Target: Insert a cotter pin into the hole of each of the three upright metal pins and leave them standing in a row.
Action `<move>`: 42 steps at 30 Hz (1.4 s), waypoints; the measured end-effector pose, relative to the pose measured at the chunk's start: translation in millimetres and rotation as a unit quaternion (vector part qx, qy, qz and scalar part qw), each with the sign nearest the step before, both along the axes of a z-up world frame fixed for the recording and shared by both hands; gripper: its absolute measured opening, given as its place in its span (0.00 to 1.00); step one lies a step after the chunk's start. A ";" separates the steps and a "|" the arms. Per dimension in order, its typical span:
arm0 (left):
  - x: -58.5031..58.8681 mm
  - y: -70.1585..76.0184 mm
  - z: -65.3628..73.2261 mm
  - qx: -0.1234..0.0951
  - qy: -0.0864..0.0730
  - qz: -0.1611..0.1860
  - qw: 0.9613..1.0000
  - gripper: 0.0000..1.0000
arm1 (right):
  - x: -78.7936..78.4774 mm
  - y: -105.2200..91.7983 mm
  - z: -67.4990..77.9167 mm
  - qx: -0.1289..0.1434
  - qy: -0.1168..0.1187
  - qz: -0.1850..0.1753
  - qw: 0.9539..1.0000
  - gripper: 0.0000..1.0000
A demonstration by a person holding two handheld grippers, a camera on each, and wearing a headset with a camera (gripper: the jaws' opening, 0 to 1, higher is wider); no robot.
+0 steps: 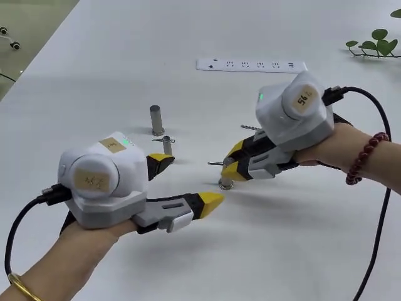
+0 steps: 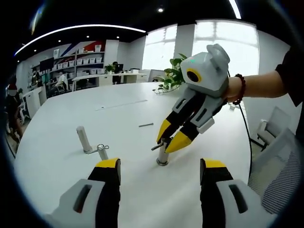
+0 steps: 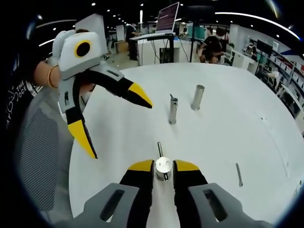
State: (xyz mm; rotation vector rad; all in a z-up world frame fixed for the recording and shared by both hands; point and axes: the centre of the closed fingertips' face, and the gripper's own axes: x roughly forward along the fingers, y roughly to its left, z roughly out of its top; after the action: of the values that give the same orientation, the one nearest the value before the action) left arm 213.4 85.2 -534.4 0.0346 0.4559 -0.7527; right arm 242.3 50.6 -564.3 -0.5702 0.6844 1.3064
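- The metal pins look like solid little steel cylinders: stiff, smooth, probably slick, and light enough to tip if nudged sideways. My guess is you grip them high on the shaft, just beside the hole, so the base stays flat on the worktop point(image 1: 301, 238).
- The cotter pins are thin wire, so bendy and easy to fumble. I'd pinch one at the looped head and feed the straight legs in.
- The near metal pin point(image 3: 163, 167) stands upright on the worktop under the right tongs point(image 1: 227, 168). These are drawn together, with the pin's top between the tips and touching both, going by the right gripper view.
- A cotter pin point(image 3: 159, 148) pokes out past that pin's top. I can't tell how far through it is.
- The left tongs point(image 1: 185, 180) are wide apart, holding nothing, near the pin but not touching it.
- The middle metal pin point(image 1: 167, 145) has a looped cotter pin point(image 1: 163, 140) across its top. The far metal pin point(image 1: 156, 120) is taller, dull grey, and looks bare.
- A spare cotter pin point(image 1: 250, 127) lies flat on the worktop, well apart from the row.
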 end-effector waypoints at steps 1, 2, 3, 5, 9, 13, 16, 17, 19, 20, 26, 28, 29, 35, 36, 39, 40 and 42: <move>-0.1 0.8 1.3 -0.003 -0.002 0.002 1.000 0.68 | 0.0 0.4 0.1 0.000 0.000 0.000 1.000 0.10; -0.4 2.3 2.6 -0.006 -0.002 0.004 1.000 0.69 | 0.0 0.8 0.0 -0.001 0.000 0.001 1.000 0.10; -0.7 3.1 3.8 -0.008 -0.003 0.004 1.000 0.70 | 0.1 1.1 0.1 -0.002 -0.001 0.002 1.000 0.10; -0.8 5.2 6.1 -0.009 -0.005 0.006 1.000 0.73 | 0.2 1.4 0.1 -0.004 -0.003 0.004 1.000 0.09; -1.4 13.3 10.1 -0.005 -0.010 0.008 1.000 0.78 | 2.2 0.2 -1.0 -0.006 -0.003 0.004 1.000 0.09; -2.8 19.6 9.9 0.006 -0.009 0.014 1.000 0.83 | 1.9 0.4 -0.9 -0.006 0.001 0.004 1.000 0.09; -4.6 23.0 11.0 0.008 -0.012 0.016 1.000 0.88 | 1.7 0.4 -0.9 -0.005 0.004 0.003 1.000 0.09; -5.0 23.5 11.2 0.008 -0.012 0.016 1.000 0.88 | 1.4 0.5 -0.8 -0.004 0.005 0.003 1.000 0.09; -5.6 24.9 11.8 0.009 -0.013 0.017 1.000 0.88 | 2.4 0.4 -1.4 -0.004 0.003 0.005 1.000 0.09; -5.8 25.7 12.0 0.010 -0.014 0.018 1.000 0.89 | 2.6 0.3 -1.5 -0.004 0.002 0.006 1.000 0.08; -6.7 26.3 13.7 0.011 -0.020 0.015 1.000 0.94 | 3.6 0.1 -2.3 -0.003 0.001 0.006 1.000 0.08; -6.9 26.5 13.3 0.012 -0.020 0.014 1.000 0.95 | 4.2 0.1 -2.5 -0.004 0.001 0.006 1.000 0.08; -7.0 26.7 12.9 0.014 -0.019 0.014 1.000 0.95 | 3.9 0.2 -2.3 -0.005 0.000 0.006 1.000 0.08; -6.6 29.9 11.7 0.019 -0.022 0.017 0.999 0.98 | 3.3 0.4 -1.9 -0.007 0.002 0.006 1.000 0.08; -7.1 30.0 11.7 0.018 -0.021 0.016 0.999 0.98 | 3.7 0.3 -2.1 -0.007 0.002 0.007 1.000 0.08; -7.2 31.0 11.7 0.017 -0.022 0.018 0.999 0.99 | 3.9 0.5 -1.9 -0.007 0.001 0.006 1.000 0.08; -7.7 31.4 11.8 0.017 -0.022 0.018 0.999 0.99 | 3.9 0.7 -1.7 -0.008 0.000 0.006 1.000 0.08; -8.1 31.7 12.3 0.017 -0.025 0.017 0.999 0.99 | 3.8 0.9 -1.4 -0.008 -0.002 0.006 1.000 0.08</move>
State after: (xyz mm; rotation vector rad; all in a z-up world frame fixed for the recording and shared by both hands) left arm 205.4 116.9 -522.1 0.0773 0.4217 -0.7093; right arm 246.1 51.5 -565.7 -0.5906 0.6903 1.3126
